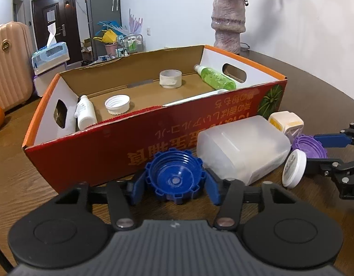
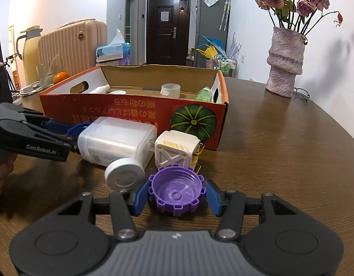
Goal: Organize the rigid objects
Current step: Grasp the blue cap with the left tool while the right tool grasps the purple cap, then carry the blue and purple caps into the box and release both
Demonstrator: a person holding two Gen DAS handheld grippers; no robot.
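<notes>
The open orange-and-red cardboard box [image 1: 153,124] is sitting at twelve o'clock on the brown wooden counter [image 2: 280,161], already holding a green plastic bottle [image 1: 214,78], a white bottle [image 1: 84,112], a tape roll [image 1: 170,78] and a white ribbed cap [image 1: 117,104]. The left tongs [image 1: 175,184] are bracketing the blue toothed plastic cap [image 1: 174,176]; the right tongs [image 2: 175,194] are bracketing the purple toothed cap [image 2: 176,192]. Whether either pair is squeezing yet is unclear. Gripping firmly before lifting over the box wall seems wise.

Left claw [image 1: 175,184], right claw [image 2: 176,195]: both part-open.
</notes>
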